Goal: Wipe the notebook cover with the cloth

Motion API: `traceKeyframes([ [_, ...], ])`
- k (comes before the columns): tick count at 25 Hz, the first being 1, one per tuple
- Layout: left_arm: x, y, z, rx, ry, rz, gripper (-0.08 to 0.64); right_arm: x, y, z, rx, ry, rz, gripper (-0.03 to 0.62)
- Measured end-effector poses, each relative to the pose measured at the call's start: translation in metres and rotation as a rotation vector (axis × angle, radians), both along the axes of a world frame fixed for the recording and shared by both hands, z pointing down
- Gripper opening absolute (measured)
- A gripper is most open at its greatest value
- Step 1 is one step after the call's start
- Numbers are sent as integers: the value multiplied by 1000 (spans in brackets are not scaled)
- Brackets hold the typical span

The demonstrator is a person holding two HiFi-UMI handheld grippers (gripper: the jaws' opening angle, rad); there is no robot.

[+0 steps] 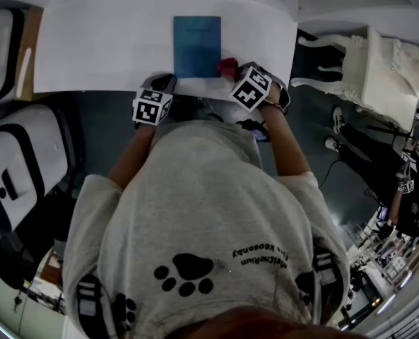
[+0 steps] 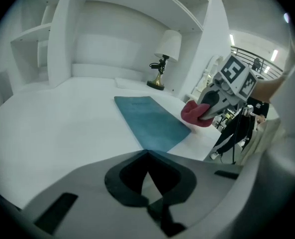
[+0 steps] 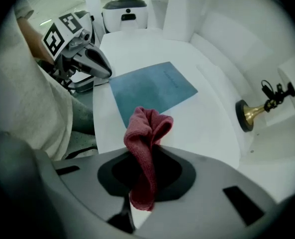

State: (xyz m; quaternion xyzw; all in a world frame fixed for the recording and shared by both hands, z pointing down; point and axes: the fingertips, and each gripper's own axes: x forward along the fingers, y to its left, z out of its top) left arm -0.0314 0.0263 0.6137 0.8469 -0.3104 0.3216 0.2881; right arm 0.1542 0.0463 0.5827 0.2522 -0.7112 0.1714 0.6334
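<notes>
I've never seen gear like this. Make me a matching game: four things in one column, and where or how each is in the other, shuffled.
1. notebook
2. cloth
3. lamp
4. left gripper

A. red, clamped in the right gripper
B. jaws shut, nothing between them
C. blue, flat on the white table
D. standing at the back of the table

Pairs: 1-C, 2-A, 3-D, 4-B

Your forearms reach forward side by side. Your left gripper is empty, jaws together; your right gripper is clamped on the red cloth.
</notes>
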Motion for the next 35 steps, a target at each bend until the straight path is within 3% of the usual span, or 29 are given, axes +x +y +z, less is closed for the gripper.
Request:
traceKeyframes([
  [6, -6, -30, -35, 96, 48, -99, 11, 4, -39, -49, 280, -69, 149, 61],
  [13, -3, -82, -128, 396, 92, -189, 11, -6, -90, -155, 733, -257, 330, 61],
  [18, 1, -98, -203, 583, 152, -238, 11, -30, -100, -219, 939, -416, 395, 61],
  [21, 9, -98, -244, 676, 192, -238, 11, -43, -97, -242, 1012, -513, 422, 61],
  [26, 17, -91, -288, 772, 260, -236, 11, -56, -89, -257, 1050, -663, 490, 61],
  [35, 26, -76, -303, 816, 287, -212, 11, -71, -82, -274, 1124, -683, 453, 60],
])
